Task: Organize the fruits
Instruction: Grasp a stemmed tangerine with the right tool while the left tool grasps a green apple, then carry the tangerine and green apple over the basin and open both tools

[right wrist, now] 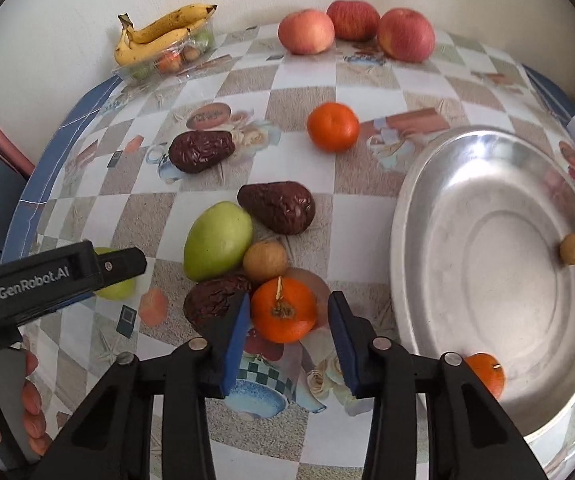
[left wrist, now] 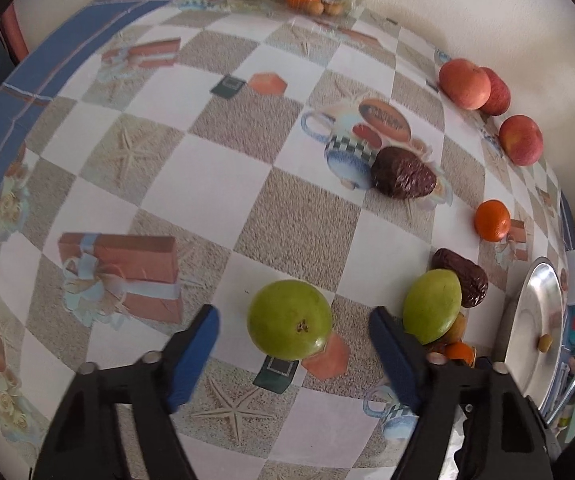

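Note:
In the left wrist view my left gripper (left wrist: 293,316) stands open around a green fruit (left wrist: 289,320) that rests on the tablecloth. A second green fruit (left wrist: 431,306) lies just right of its right finger. In the right wrist view my right gripper (right wrist: 289,306) is open around an orange mandarin (right wrist: 283,312); its left finger sits against a dark dried date (right wrist: 211,300). A longan (right wrist: 265,260), another green fruit (right wrist: 217,236) and a date (right wrist: 277,206) crowd just beyond. The metal plate (right wrist: 487,208) at the right holds a longan (right wrist: 570,249) and a mandarin (right wrist: 485,372).
Three apples (right wrist: 353,19) line the back wall, with bananas (right wrist: 159,36) on a plastic tray at the back left. A loose mandarin (right wrist: 332,126) and a date (right wrist: 201,150) lie mid-table. A person's hand (right wrist: 31,400) holds the left tool's black body (right wrist: 47,280).

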Tool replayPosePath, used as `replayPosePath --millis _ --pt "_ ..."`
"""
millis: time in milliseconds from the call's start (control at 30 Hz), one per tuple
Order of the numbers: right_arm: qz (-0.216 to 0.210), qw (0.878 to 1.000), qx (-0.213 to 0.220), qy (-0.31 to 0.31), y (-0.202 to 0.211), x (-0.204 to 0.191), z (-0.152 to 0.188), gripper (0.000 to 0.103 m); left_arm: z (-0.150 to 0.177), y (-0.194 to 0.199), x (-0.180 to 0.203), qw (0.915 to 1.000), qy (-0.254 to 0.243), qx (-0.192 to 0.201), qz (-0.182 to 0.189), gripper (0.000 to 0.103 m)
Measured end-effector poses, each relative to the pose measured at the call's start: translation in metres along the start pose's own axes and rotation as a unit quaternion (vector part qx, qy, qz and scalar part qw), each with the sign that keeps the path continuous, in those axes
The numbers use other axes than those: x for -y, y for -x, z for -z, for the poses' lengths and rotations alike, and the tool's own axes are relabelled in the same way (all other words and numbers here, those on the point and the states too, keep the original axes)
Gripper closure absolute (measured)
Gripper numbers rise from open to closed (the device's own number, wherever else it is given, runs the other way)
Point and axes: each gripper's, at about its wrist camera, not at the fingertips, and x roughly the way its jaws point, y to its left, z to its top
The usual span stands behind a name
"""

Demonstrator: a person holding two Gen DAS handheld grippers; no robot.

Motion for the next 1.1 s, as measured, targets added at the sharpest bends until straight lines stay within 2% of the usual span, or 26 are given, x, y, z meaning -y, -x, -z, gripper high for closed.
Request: replayPosePath --millis 33,100,133,300,600,867,1100 --pt "-0.001 1.0 -0.002 0.0 -0.001 0.0 0.0 0.062 0.0 -0.002 -0.001 1.0 0.003 -0.004 0.003 0.036" --pt "-0.004 1.0 -0.004 0.001 -0.002 -0.001 0.0 0.064 0.0 -0.004 -0.001 0.9999 0.008 -0.009 0.009 0.056" --pt "-0.006 1.0 -0.004 0.002 -0.002 -0.002 0.001 0.066 0.0 -0.004 -0.002 0.9999 0.009 -0.009 0.008 0.059" --pt "-0.001 1.0 0.002 0.007 0.001 -0.005 0.0 0.066 0.0 0.002 -0.005 0.9995 0.022 -0.002 0.022 0.06" --pt "-0.013 0.998 0.052 -0.019 0.03 0.004 -0.009 0.066 -0.002 0.029 0.007 0.9985 0.009 0.031 0.045 0.06" --pt "0.03 0.993 0.077 -0.079 0.053 0.041 -0.009 0.066 0.006 0.036 0.045 0.9962 -0.05 0.042 0.057 0.06" --pt "0.063 0.98 0.083 -0.167 0.065 0.095 -0.001 0.066 0.027 0.034 0.086 0.99 -0.118 0.034 0.07 0.06"
